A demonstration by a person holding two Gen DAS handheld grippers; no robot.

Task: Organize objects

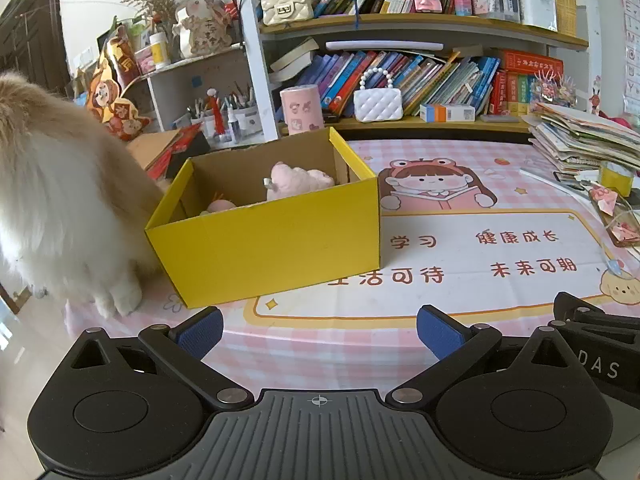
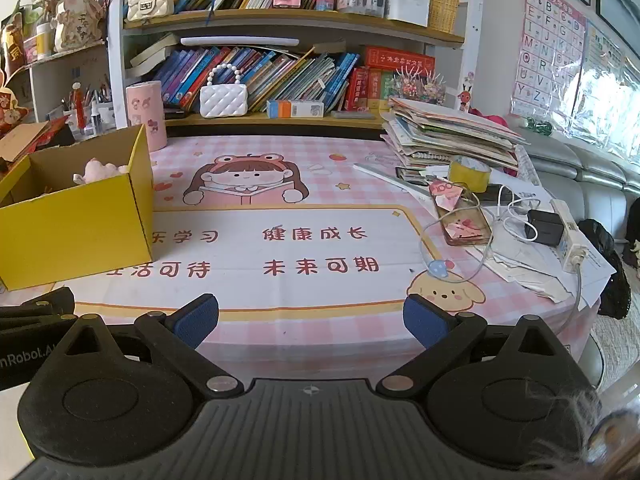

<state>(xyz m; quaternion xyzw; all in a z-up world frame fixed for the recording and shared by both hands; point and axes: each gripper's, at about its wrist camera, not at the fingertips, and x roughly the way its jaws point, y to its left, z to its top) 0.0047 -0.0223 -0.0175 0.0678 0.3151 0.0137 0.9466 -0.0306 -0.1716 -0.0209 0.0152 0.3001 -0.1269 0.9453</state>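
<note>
Where "未来可期" shows, tablecloth (image 2: 320, 248)

box: yellow cardboard box (image 1: 272, 240), open top, plain brown inside, upright on pink checked desk mat, left part
contents: pink plush toy (image 1: 298, 180) lying against back wall; second pinkish soft item (image 1: 220, 205) lower at left, mostly hidden
</note>
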